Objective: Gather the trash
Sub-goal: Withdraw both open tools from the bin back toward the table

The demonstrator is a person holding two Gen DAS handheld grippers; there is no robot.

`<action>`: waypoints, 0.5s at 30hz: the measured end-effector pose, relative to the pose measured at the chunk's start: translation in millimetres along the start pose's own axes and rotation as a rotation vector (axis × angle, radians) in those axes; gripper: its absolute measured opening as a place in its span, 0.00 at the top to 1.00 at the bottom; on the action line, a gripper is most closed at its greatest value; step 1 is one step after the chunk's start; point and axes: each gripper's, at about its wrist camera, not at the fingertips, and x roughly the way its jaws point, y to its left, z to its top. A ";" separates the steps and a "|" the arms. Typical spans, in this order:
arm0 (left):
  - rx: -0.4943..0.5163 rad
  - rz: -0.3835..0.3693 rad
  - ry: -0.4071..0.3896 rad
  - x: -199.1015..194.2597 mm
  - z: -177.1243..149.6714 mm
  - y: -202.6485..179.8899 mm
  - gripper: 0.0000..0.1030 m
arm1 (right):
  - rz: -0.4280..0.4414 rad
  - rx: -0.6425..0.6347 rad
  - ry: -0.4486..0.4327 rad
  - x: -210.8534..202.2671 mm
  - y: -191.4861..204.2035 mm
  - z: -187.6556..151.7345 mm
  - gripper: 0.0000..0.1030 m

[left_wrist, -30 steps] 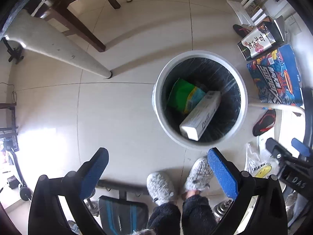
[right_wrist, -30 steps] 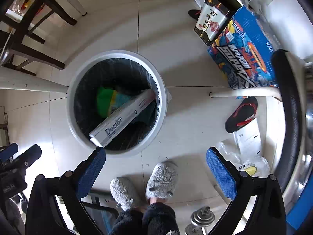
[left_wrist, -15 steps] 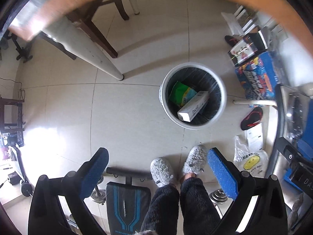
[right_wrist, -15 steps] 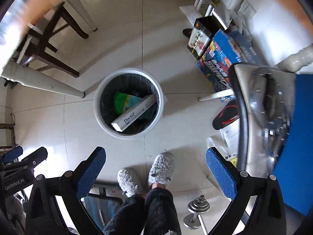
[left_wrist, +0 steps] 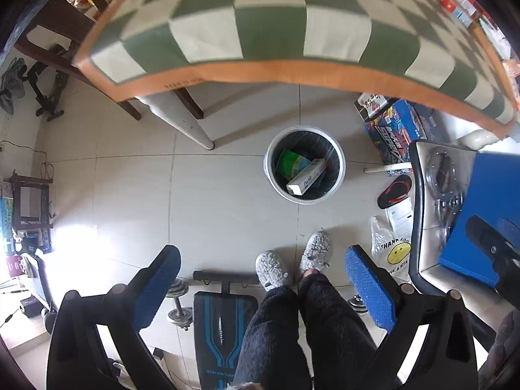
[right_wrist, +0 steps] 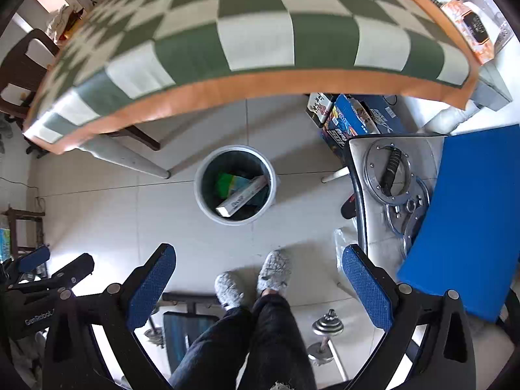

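Tiled floor (left_wrist: 136, 201) carries the lined trash bin (left_wrist: 305, 164) holding a white box (left_wrist: 306, 180); we hold both hand-held grippers, left (left_wrist: 262, 287) and right (right_wrist: 259, 282), released and empty above it.

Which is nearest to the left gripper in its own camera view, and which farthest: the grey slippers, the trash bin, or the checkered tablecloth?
From the left gripper:
1. Grey slippers, on the floor between its fingers.
2. Trash bin, farther out on the floor, slightly right.
3. Checkered tablecloth, across the top of the view.
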 end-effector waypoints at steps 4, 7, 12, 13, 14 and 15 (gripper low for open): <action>0.006 0.000 -0.034 -29.0 0.3 4.5 0.00 | 0.028 -0.004 -0.012 -38.5 7.8 -3.9 0.00; 0.019 0.002 -0.072 -52.5 9.2 3.5 0.00 | 0.057 0.005 -0.027 -62.3 10.5 1.0 0.00; 0.014 -0.045 -0.149 -90.5 53.0 -4.1 0.00 | 0.114 0.043 -0.066 -97.4 9.2 28.7 0.00; 0.017 -0.052 -0.185 -98.1 66.6 -8.0 0.00 | 0.130 0.060 -0.076 -105.7 5.6 40.2 0.00; 0.021 -0.052 -0.204 -104.4 80.1 -12.3 0.00 | 0.141 0.069 -0.080 -108.5 2.3 48.5 0.00; 0.025 -0.043 -0.229 -111.8 100.0 -18.5 0.00 | 0.154 0.079 -0.084 -112.3 -2.0 60.2 0.00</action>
